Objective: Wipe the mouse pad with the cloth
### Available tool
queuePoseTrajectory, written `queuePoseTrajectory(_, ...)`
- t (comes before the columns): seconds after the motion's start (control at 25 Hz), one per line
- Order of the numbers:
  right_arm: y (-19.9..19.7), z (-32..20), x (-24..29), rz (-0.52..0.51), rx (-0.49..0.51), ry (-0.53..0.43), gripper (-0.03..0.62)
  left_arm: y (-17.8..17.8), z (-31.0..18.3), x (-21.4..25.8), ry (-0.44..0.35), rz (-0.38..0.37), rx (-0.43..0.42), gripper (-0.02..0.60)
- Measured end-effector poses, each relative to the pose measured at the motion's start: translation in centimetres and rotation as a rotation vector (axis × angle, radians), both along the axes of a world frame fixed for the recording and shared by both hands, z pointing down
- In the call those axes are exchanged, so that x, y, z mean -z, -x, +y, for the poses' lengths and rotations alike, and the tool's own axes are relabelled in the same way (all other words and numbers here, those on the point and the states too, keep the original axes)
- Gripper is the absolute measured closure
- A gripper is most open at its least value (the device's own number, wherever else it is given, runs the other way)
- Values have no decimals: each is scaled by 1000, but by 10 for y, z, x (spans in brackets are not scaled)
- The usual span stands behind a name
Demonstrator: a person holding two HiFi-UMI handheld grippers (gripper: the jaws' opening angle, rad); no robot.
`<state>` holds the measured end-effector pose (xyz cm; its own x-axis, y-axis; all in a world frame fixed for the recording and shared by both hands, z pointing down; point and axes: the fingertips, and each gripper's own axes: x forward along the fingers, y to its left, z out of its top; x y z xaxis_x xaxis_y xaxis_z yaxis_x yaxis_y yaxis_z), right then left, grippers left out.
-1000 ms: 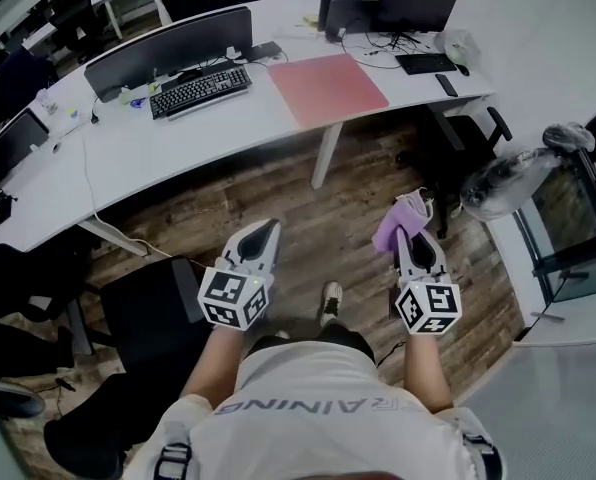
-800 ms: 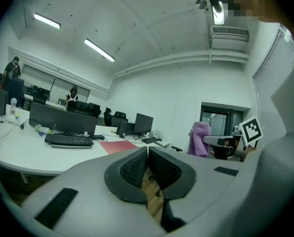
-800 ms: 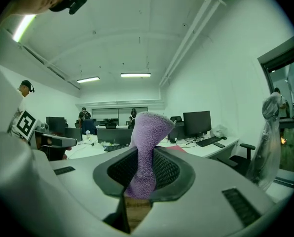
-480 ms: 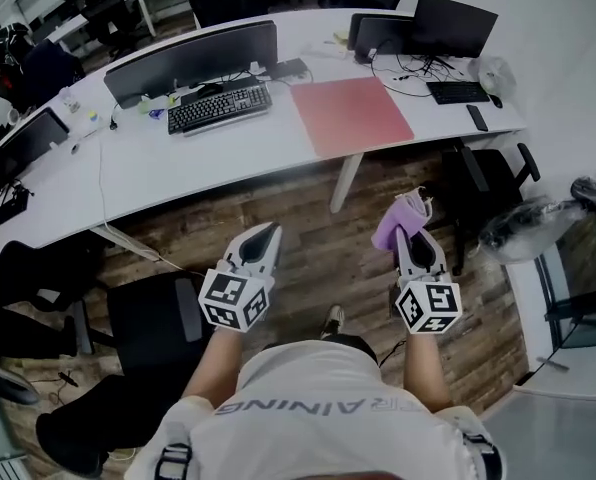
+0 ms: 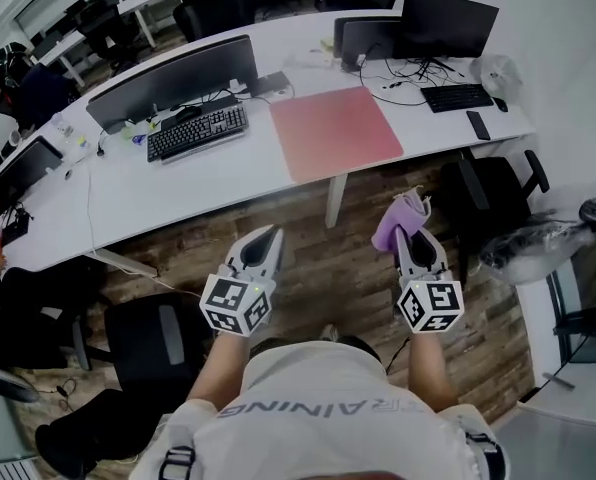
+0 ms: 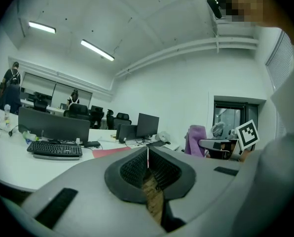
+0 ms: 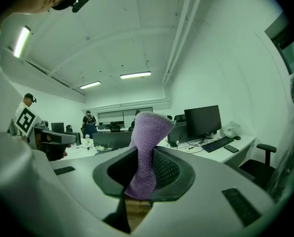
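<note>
Cloth [image 7: 146, 142] pinched in right tongs [image 5: 408, 234]; left tongs [image 5: 267, 236] pressed together, empty.

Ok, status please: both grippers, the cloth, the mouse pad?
Left gripper shut, empty. Right gripper shut on purple cloth. Red mouse pad on desk, not yet wiped; both grippers short of it. Nothing in the way.

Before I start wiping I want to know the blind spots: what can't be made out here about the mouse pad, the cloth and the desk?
- Mouse pad: too far in the head view to tell dirt or stains; the left gripper view shows only a thin red sliver.
- Cloth: its lower end is hidden between the fingers of the right gripper.
- Small items left of the keyboard: too small to identify in the head view.
</note>
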<state>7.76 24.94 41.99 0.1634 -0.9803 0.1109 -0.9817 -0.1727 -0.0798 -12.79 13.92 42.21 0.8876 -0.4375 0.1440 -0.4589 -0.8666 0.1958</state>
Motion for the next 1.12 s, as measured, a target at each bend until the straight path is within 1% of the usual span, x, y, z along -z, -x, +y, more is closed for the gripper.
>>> queuePoseTrajectory(0.12, -32, -8, -8, -13, -2, 4, 496, -31, -8, -2, -1, -2, -1, 549)
queuePoseTrajectory(0.2, -47, -11, -12, -29, -9, 8, 496, -46, -13, -3, -1, -10, -4, 549)
queuePoseTrajectory(0.4, -75, -27, -20, -27, -14, 21, 496, -75, -35, -4, 1, -7, -4, 549)
queuePoseTrajectory(0.56, -92, -51, -22, -19, -19, 27, 496, -93, -63, -7, 2, -3, -7, 549)
queuePoseTrajectory(0.76, -107, -100, -17, -5, -13, 37, 496, -109, -114, -10, 18, 14, -1, 549)
queuePoseTrajectory(0.92, -117, -152, -8, 12, -1, 41, 496, -122, -166, -6, 25, 22, 0, 549)
queuePoseTrajectory(1.0, -121, -182, -5, 13, 2, 39, 496, -124, -193, -3, 23, 24, 1, 549)
queuePoseTrajectory(1.12, -120, -225, -8, 10, 20, 54, 496, -117, -234, -7, 33, 23, 27, 549)
